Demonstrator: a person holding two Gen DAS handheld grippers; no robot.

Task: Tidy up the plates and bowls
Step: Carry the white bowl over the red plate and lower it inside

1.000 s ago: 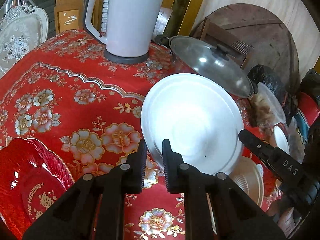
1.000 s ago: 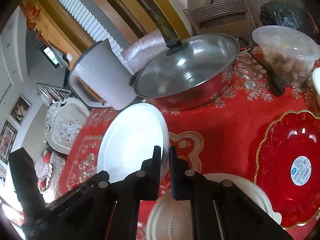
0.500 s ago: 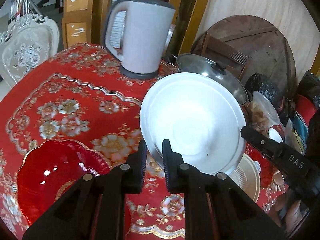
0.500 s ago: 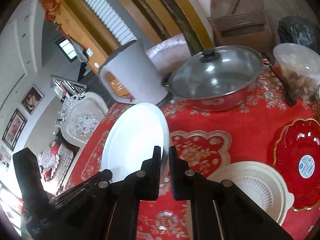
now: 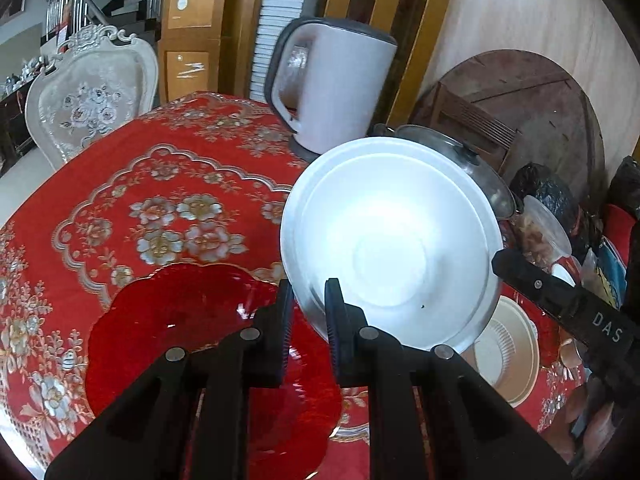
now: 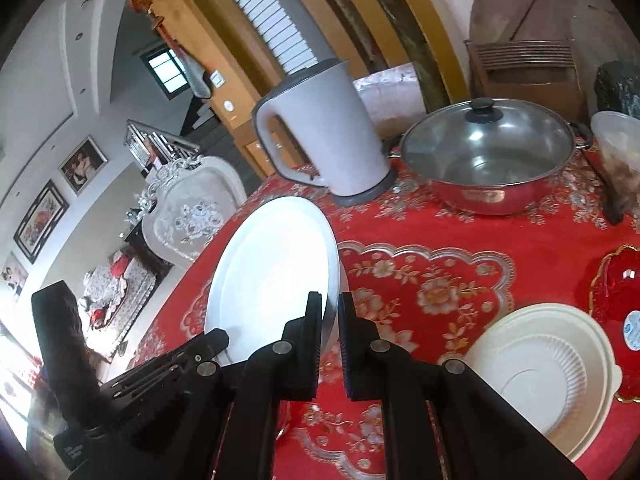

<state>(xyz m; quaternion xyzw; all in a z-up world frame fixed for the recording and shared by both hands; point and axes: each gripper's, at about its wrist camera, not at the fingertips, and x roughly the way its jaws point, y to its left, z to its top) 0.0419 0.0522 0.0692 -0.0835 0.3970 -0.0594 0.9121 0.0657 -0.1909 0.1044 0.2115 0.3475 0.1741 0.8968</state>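
A large white plate (image 5: 392,244) hangs tilted above the red floral tablecloth (image 5: 168,200), held from two sides. My left gripper (image 5: 307,304) is shut on its lower left rim. In the right wrist view the same white plate (image 6: 268,276) shows nearly edge-on, with my right gripper (image 6: 330,312) shut on its rim. A red scalloped plate (image 5: 180,328) lies on the cloth under the left gripper. A cream ribbed bowl (image 6: 548,368) sits on the table, with another red plate (image 6: 616,292) at the right edge.
A white electric kettle (image 6: 324,132) and a steel pot with a glass lid (image 6: 488,156) stand at the back of the table. A clear food tub (image 6: 616,148) is at the back right. An ornate white chair (image 5: 92,96) stands beyond the table's far left edge.
Both grippers have risen and drawn back with the white plate, so the kettle and pot look farther away. The red scalloped plate now shows more fully under the left gripper.
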